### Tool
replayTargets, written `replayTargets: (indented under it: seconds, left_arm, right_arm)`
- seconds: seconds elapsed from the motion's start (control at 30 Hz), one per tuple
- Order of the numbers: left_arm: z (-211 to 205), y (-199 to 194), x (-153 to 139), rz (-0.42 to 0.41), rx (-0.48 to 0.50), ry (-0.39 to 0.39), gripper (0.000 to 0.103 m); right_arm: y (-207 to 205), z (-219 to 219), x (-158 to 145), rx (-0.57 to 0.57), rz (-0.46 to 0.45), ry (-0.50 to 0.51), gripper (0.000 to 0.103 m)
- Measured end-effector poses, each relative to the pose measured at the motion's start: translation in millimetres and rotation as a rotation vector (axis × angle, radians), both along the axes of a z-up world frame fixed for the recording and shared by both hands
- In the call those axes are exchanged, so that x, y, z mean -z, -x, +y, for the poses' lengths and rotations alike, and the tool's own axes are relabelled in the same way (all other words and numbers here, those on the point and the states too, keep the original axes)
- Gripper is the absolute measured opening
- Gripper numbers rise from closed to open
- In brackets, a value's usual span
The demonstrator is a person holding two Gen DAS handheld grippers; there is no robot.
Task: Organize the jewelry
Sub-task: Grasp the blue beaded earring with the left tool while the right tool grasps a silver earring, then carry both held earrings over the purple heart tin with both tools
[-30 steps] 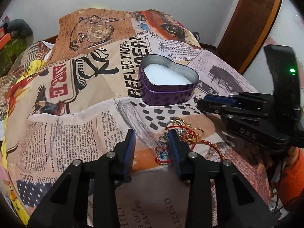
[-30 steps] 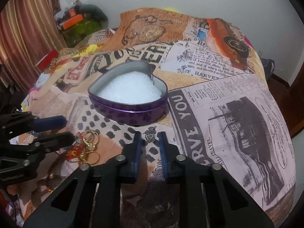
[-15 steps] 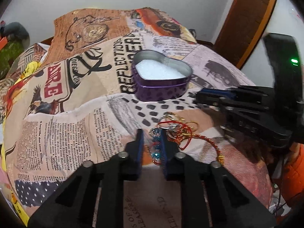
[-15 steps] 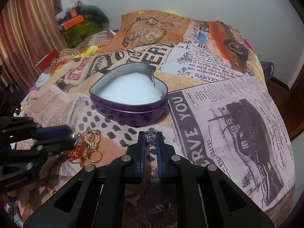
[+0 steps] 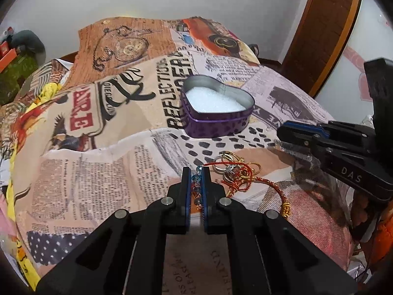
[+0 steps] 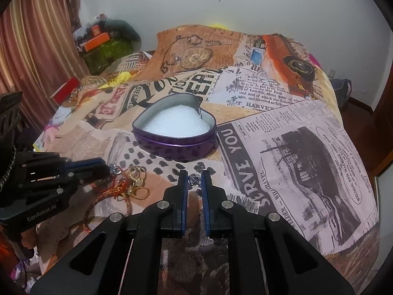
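A purple heart-shaped tin [image 5: 217,113] with a white foam lining stands open on the printed bedspread; it also shows in the right wrist view [image 6: 175,132]. My left gripper [image 5: 196,175] is shut on a blue beaded piece [image 5: 196,189] at the edge of a tangle of gold rings and red cord [image 5: 235,174]. My right gripper [image 6: 194,179] is shut on a small silver ornament [image 6: 194,179], just in front of the tin. The left gripper also shows in the right wrist view [image 6: 98,167], beside the jewelry pile [image 6: 133,184].
The bedspread [image 6: 294,147] covers a bed. Boxes and clutter [image 6: 103,46] sit at the far left by a curtain. A wooden door [image 5: 324,32] stands at the right. The right gripper body [image 5: 343,147] lies close to the right of the pile.
Both grippers have closed: the left on the blue beaded piece, the right on the silver ornament. Both have lifted slightly with their pieces.
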State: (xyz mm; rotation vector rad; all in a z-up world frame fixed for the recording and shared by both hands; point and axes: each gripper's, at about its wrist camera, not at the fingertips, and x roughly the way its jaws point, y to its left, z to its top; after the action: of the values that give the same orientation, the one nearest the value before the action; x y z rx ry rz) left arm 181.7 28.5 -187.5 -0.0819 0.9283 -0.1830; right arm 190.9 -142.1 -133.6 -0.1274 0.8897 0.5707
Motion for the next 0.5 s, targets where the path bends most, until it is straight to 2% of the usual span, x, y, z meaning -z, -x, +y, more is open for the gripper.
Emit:
replayTargets:
  seconds: [0.5]
  left_arm:
    - [11,11,-45,-0.111,-0.038,0.024,0.006]
  right_arm:
    - [13,-6,-31,0.024,-0.074,-0.037,0.009]
